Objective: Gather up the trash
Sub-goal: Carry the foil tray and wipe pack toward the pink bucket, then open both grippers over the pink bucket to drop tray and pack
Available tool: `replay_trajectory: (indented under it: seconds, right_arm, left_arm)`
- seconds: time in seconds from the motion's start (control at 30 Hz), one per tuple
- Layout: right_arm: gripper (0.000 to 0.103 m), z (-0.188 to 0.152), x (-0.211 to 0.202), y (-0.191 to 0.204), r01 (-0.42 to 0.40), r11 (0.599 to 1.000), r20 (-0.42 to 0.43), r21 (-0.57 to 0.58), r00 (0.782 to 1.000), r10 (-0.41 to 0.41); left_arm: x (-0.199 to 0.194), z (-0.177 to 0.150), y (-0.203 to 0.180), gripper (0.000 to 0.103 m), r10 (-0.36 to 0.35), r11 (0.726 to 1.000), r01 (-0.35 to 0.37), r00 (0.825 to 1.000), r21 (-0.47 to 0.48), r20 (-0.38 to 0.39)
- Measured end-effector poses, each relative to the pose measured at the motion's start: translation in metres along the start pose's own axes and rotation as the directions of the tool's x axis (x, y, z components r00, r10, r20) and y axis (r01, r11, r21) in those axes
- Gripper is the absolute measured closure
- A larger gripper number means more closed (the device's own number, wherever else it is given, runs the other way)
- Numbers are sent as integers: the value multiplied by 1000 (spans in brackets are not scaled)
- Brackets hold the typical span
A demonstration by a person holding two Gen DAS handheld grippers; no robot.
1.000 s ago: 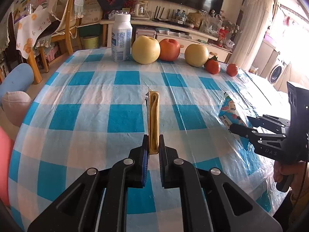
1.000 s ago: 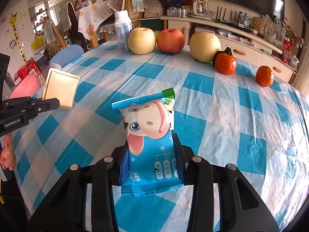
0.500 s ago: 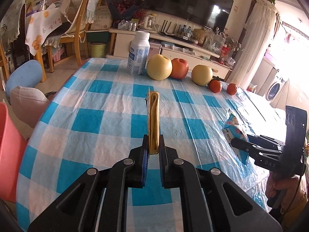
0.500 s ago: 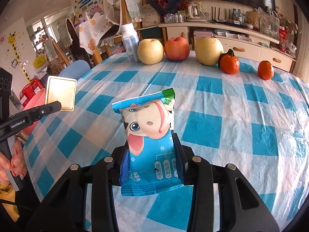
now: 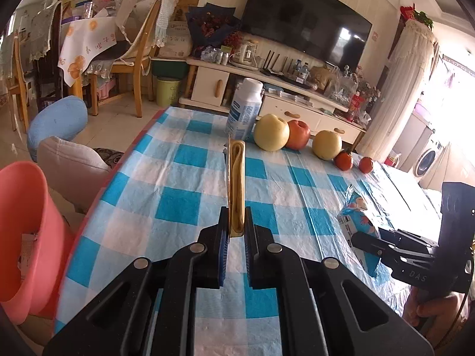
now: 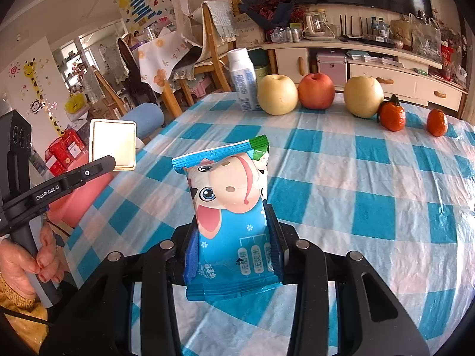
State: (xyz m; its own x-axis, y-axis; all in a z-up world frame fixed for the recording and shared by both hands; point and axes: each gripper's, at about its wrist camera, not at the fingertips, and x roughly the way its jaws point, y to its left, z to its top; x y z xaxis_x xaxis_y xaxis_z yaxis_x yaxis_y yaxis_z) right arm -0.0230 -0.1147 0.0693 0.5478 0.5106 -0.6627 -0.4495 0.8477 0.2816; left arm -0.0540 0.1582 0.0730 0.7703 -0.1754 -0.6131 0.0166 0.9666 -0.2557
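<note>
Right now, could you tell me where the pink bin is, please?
The pink bin stands on the floor off the table's left edge in the left wrist view, beside a grey stool.

The desk (image 6: 371,178) wears a blue-and-white checked cloth under clear plastic. The snack packet (image 6: 231,207) is bright blue with a cartoon cow in white, pink and black and a green corner at the upper right. The flat wrapper (image 6: 112,145) is pale gold. At the lower left of the left wrist view, the bin (image 5: 26,237) is salmon pink. Both grippers are black with blue pads (image 5: 224,252).
</note>
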Motion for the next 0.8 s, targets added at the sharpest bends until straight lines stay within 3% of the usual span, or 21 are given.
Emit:
replay_trajectory:
  seconds: [0.23, 0.43, 0.6, 0.8]
  right_arm:
    - [62, 24, 15, 59, -91, 996, -13, -25, 996, 91]
    - [62, 53, 37, 133, -192, 977, -29, -96, 981, 190]
    - [62, 71, 61, 197, -263, 952, -52, -157, 965, 257]
    - [62, 80, 99, 262, -343, 921, -108, -187, 939, 328]
  left_arm:
    - [-23, 11, 38, 92, 61, 996, -58, 997, -64, 47]
    - [-51, 17, 97, 92, 163, 970, -144, 983, -198, 82]
    - [-78, 13, 156, 92, 279, 919, -241, 956, -312, 85]
    - [-94, 2, 221, 92, 377, 835, -328, 926, -442, 24]
